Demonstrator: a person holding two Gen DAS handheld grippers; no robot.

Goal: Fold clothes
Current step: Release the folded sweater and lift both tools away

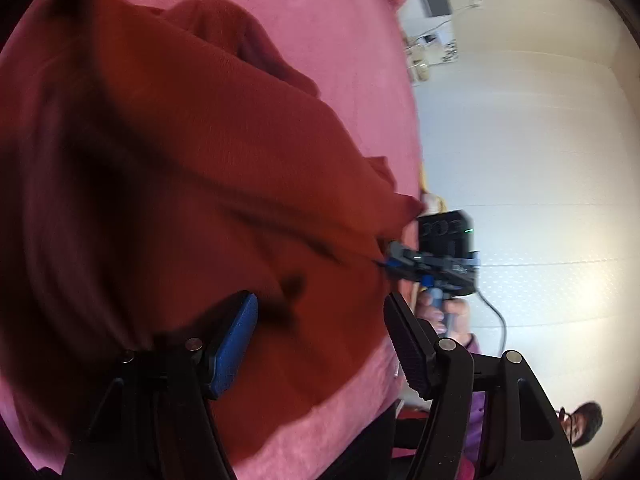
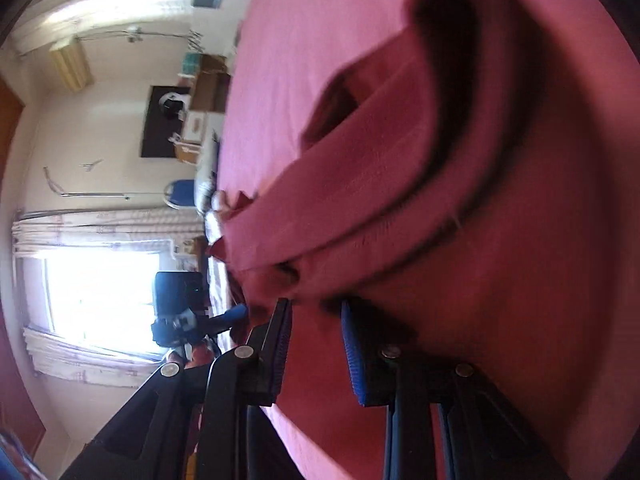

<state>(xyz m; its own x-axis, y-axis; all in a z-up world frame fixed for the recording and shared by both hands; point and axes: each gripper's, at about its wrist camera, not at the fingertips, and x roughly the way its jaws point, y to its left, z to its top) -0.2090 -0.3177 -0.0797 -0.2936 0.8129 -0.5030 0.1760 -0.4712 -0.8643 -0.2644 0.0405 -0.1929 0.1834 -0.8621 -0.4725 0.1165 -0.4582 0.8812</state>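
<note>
Left gripper [image 1: 320,332] sits nearest the lens, jaws well apart with nothing clamped; red garment [image 1: 192,184] lies under and ahead of them on the pink bedcover [image 1: 320,24], its folds blocking the 9 o'clock side; at 3 o'clock the right gripper [image 1: 384,260] meets the garment's edge. Seen from the right wrist, right gripper [image 2: 316,308] stands partly apart, gripping nothing, folded layers just ahead; a bright window [image 2: 100,288] lies at 9 o'clock, a black cable [image 1: 496,320] trailing nearby.
</note>
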